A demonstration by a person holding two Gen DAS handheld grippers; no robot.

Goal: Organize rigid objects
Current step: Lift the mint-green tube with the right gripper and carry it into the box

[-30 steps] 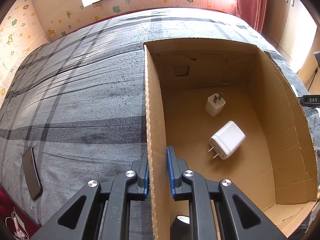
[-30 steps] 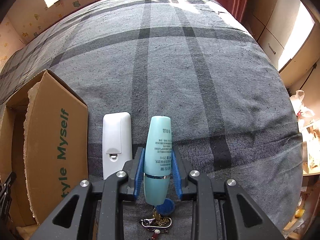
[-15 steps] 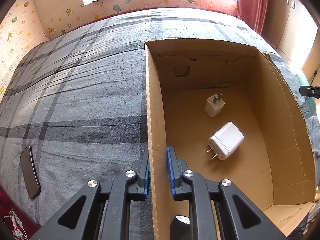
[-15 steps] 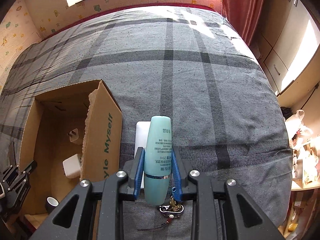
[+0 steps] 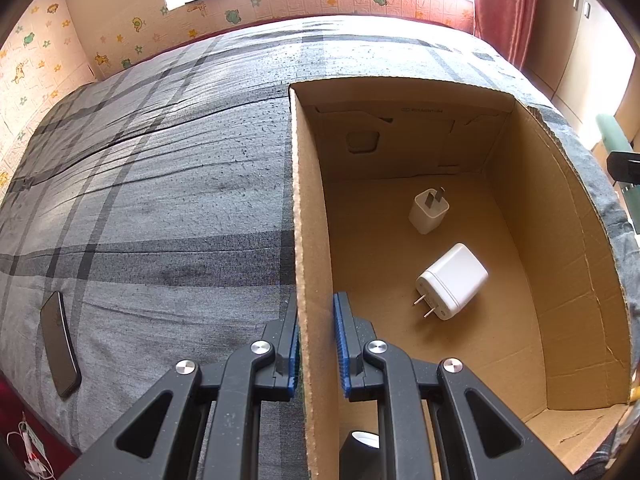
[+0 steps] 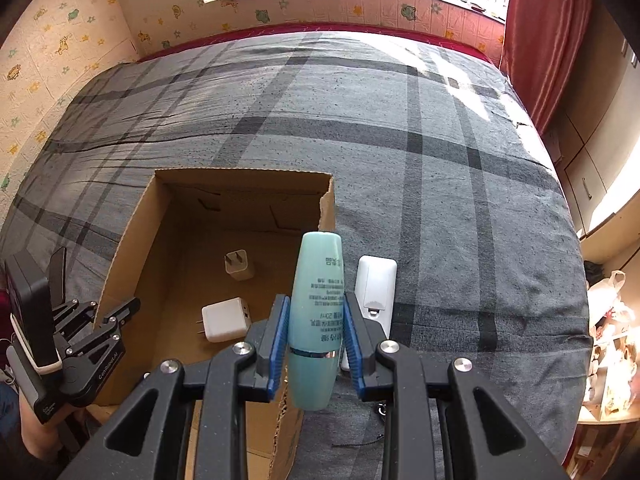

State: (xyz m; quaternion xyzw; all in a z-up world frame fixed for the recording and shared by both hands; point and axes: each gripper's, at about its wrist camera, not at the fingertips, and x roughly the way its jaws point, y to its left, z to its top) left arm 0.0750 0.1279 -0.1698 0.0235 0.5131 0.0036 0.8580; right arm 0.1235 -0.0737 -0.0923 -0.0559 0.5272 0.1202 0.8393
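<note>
An open cardboard box (image 5: 312,240) (image 6: 132,236) sits on the grey plaid bed. Inside lie a small white charger (image 5: 428,210) (image 6: 239,266) and a larger white charger (image 5: 452,282) (image 6: 224,320). My left gripper (image 5: 316,344) (image 6: 116,312) is shut on the box's left wall. My right gripper (image 6: 316,332) is shut on a teal bottle (image 6: 316,320), held above the box's right wall. The bottle's tip shows at the right edge of the left wrist view (image 5: 612,136). A white remote (image 6: 374,292) lies on the bed just right of the box.
A black phone (image 5: 60,344) lies on the bed at the left, near the edge. A dark round object with a white top (image 5: 360,446) sits in the box's near corner. A key ring (image 6: 380,410) lies under my right gripper. Cabinets and a red curtain (image 6: 540,40) stand at the right.
My right gripper has risen and moved left with the teal bottle, from over the bed to above the box's right wall. The left gripper keeps its hold on the box wall.
</note>
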